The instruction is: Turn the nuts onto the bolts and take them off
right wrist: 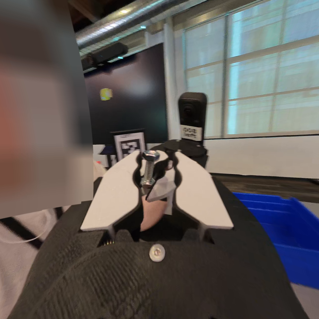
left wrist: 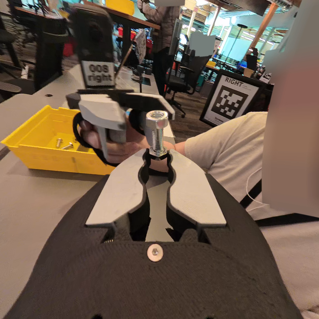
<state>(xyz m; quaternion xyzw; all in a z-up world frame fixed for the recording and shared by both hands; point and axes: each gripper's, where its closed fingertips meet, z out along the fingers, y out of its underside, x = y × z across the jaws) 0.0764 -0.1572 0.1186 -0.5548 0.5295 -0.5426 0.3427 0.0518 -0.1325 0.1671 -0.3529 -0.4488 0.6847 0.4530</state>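
Progress: the silver hex nut [left wrist: 156,118] sits at the tip of the shiny threaded steel bolt [left wrist: 156,138], so either barely started or nearly off; most of the thread is bare.
Left tool [left wrist: 158,156]: closed on the bolt's hex head, holding it upright above the grey counter [left wrist: 34,198].
Right tool [right wrist: 156,156]: fingers flank the nut, apparently not clamped (this view is blurred).
Bolt's look: bright zinc, clean threads, nut square to the shaft.
Spares: two small bolts [left wrist: 63,144] lie in the yellow plastic bin [left wrist: 51,160].
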